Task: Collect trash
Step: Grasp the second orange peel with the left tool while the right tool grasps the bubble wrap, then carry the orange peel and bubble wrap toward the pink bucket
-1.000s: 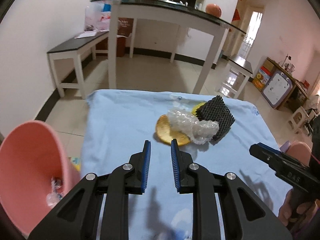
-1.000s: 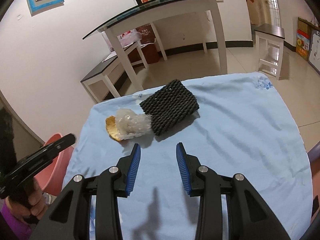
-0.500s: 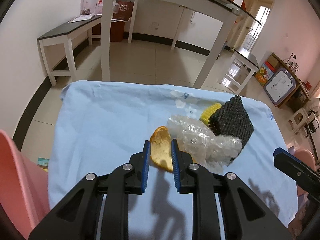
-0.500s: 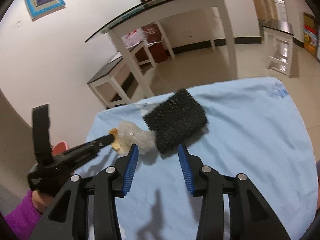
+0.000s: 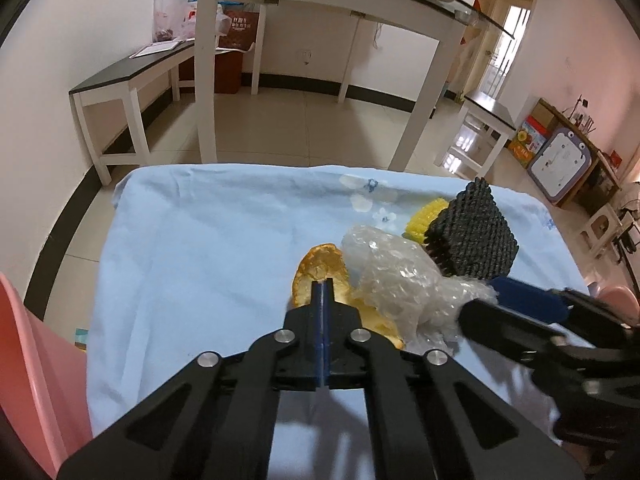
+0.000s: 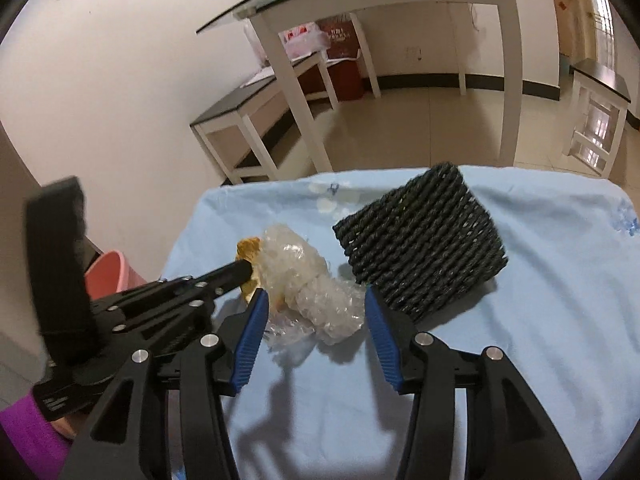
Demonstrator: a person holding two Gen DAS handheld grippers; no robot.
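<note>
- Both hand-held grippers have closed in on the trash pile since a second ago, when they hung back over bare blue cloth.
- Worktop (image 5: 208, 240), under that cloth, carries the pile towards its far right side in the left wrist view.
- Bin (image 5: 24, 360), pink, stands off the worktop's left edge; a second ago it filled more of the left wrist view.
- Black mesh block (image 6: 420, 244) lies just beyond the bubble wrap, with a yellow piece (image 5: 424, 216) at its far side.
- Bubble wrap (image 6: 308, 280), crumpled, lies against the peel and now sits between the right fingers.
- Right hand-held gripper (image 6: 314, 308) is spread either side of the wrap, jaws opening, pads not pressing it.
- Left hand-held gripper (image 5: 322, 286), spread a second ago, is now pressed together, pinching the peel's near edge.
- Orange peel (image 5: 320, 264) lies on the cloth, partly under the wrap.
</note>
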